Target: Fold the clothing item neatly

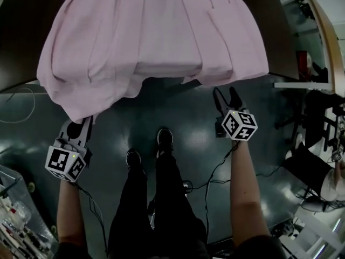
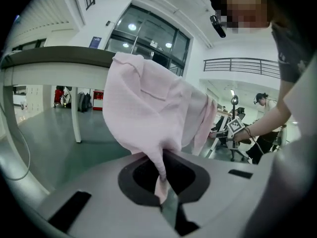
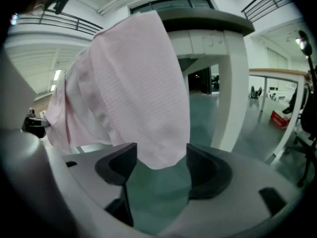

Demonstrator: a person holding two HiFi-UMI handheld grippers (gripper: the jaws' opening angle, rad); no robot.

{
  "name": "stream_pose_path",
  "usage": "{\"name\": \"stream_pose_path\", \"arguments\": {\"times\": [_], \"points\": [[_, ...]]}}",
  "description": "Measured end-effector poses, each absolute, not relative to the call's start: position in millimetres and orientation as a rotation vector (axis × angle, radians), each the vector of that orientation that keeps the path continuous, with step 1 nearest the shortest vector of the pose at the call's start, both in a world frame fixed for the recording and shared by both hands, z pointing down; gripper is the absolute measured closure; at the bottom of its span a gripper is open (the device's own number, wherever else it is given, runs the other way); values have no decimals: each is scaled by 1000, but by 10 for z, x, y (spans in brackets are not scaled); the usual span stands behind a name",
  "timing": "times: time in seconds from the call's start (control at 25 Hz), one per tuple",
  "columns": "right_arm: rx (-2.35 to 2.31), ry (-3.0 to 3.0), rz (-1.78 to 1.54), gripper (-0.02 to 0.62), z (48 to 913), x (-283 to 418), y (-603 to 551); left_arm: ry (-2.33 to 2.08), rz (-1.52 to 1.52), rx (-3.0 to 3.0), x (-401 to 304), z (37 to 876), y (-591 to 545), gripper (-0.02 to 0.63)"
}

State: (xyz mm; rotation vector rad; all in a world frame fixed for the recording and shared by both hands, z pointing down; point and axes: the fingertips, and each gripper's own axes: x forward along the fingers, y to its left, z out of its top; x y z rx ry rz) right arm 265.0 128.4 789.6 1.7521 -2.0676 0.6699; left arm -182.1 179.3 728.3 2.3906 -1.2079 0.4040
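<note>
The pink garment [image 1: 151,31] is lying across the dark bench [image 1: 21,15], with its lower part spilling over the bench's near edge and hanging toward the floor. The left gripper [image 1: 80,127] is sitting just below that edge, its fingers pinching tight on a thin twist of the cloth's corner. The right gripper [image 1: 226,99] is hovering below the bench edge too, its fingers [image 3: 119,165] standing wide. A flap of the garment is dangling between them, but nothing is pressing on it.

The risk, as I judge it, is a one-sided pull. With only the left corner gripped, any lift may be dragging the garment askew or sliding it off the bench. So narrow a pinch could also be slipping free under the cloth's weight.
</note>
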Motion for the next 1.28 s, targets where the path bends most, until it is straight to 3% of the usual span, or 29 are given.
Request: {"name": "stream_pose_path", "arguments": {"times": [0.12,0.28,0.32,0.36,0.4,0.64,0.84,1.28], "points": [[1673,-2100,658,276,8013,2689,987,-1247,397,2358,-1746,7334,1746,589],[1523,-2151,658,287,8030,2566,812,-1308,382,2294,-1710,7366,1724,589],[1503,-2147,636,385,7997,2535,834,-1320,384,2284,-1706,7353,1729,589],[1492,-2133,601,563,7952,2514,884,-1329,385,2274,-1700,7328,1740,589],[1476,-2125,567,597,7891,2483,957,-1336,386,2264,-1691,7290,1757,589],[1325,-2230,462,597,7041,2166,1560,-1341,471,2255,-1546,6653,1971,589],[1330,-2347,628,597,5806,2046,1927,-1269,372,2296,-1359,5526,2089,589],[1035,-2667,289,597,3666,1652,692,-1177,-34,2547,-1233,3365,1035,589]]}}
